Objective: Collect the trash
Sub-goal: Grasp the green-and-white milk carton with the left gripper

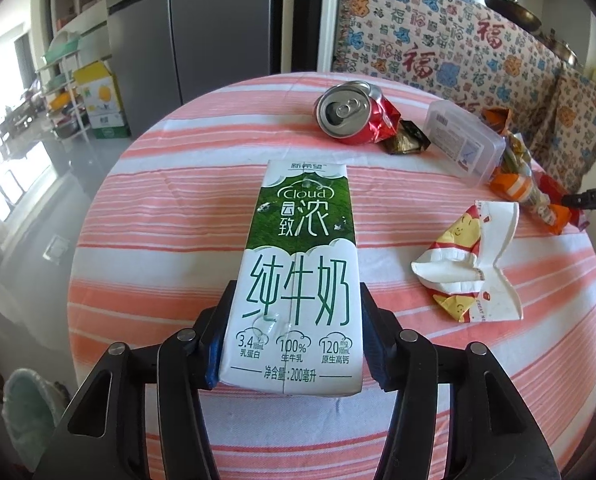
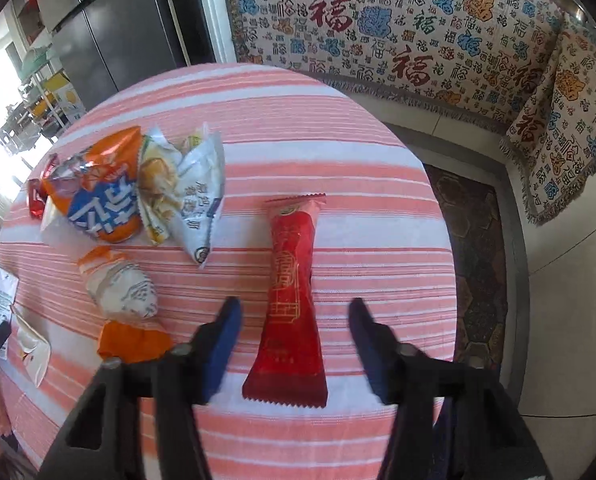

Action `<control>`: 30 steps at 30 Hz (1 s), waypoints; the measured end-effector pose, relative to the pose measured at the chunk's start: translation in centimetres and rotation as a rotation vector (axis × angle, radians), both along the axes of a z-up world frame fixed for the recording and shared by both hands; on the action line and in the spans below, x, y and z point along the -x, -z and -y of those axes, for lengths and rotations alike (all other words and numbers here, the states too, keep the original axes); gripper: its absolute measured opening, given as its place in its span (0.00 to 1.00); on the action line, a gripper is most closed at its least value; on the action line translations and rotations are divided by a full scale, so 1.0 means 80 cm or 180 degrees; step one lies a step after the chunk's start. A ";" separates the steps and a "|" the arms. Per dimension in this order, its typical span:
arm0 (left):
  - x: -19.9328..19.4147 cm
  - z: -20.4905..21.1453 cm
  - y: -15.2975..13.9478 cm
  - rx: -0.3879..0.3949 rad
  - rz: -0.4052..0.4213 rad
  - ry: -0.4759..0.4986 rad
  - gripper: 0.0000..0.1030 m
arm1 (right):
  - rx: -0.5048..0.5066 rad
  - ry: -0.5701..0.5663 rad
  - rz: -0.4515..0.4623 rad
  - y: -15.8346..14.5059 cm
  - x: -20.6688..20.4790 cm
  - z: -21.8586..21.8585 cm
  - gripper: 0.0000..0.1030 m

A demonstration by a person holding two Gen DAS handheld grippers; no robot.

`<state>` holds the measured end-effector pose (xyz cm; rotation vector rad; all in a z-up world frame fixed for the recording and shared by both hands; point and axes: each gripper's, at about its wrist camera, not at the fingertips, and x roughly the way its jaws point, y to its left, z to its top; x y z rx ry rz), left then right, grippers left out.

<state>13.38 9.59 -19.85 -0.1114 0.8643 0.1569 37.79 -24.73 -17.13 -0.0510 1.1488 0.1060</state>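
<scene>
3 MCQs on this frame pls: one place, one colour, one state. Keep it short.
1. Where does the crushed soda can lie relative to the milk carton?
A. beyond it, farther up the table
B. under it
C. inside the clear plastic box

2. What colour is the long wrapper between the right gripper fingers?
A. green
B. red
C. blue

3. What is the state of the left gripper?
A. open above a bare cloth
B. shut on the paper cup
C. shut on the milk carton

Answers: 1 A, the can sits past the carton's far end. 2 B, the wrapper is red with gold print. 3 C, both fingers press the carton's sides.
</scene>
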 end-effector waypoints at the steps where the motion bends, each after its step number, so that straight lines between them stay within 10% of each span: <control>1: 0.000 0.001 0.000 0.0006 -0.0006 0.0016 0.58 | -0.0008 0.0056 -0.0016 0.001 0.001 0.002 0.17; 13: 0.011 0.001 -0.004 0.0306 -0.0170 0.0314 0.82 | -0.0002 -0.0261 -0.0054 0.001 0.172 -0.041 0.21; 17: 0.011 -0.018 -0.017 0.0691 -0.0207 0.0409 0.83 | -0.0260 -0.0279 -0.0142 -0.008 0.168 -0.031 0.52; 30: -0.058 -0.029 -0.030 0.0529 -0.0730 0.0574 0.84 | -0.0293 -0.0257 -0.0515 -0.023 0.128 -0.028 0.52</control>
